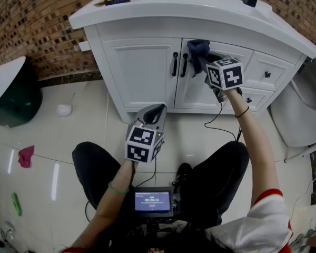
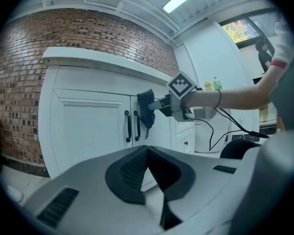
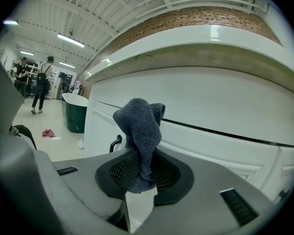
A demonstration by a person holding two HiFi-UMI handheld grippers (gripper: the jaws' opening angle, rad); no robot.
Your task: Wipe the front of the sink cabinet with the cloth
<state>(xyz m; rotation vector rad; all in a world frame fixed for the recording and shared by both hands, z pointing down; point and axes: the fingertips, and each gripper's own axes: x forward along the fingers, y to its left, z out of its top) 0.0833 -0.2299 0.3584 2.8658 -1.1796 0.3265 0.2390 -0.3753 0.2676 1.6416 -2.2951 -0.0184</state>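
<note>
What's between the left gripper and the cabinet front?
Nothing: the left gripper view shows the left gripper, jaws together and empty, facing the cabinet across open space. The cloth is in the right gripper.

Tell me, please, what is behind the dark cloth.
The white cabinet front, beside the black door handles. The cloth, clamped in the right gripper, hides the part it covers.

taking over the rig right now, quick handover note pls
Left gripper: shut, empty, held low, away from the cabinet.
Right gripper: shut on the blue-grey cloth, raised to the top of the sink cabinet's right door, beside the black handles.
Done: cloth in grip, at the cabinet front; how much is wiped cannot be told.
Left: wipe the doors and drawers.
</note>
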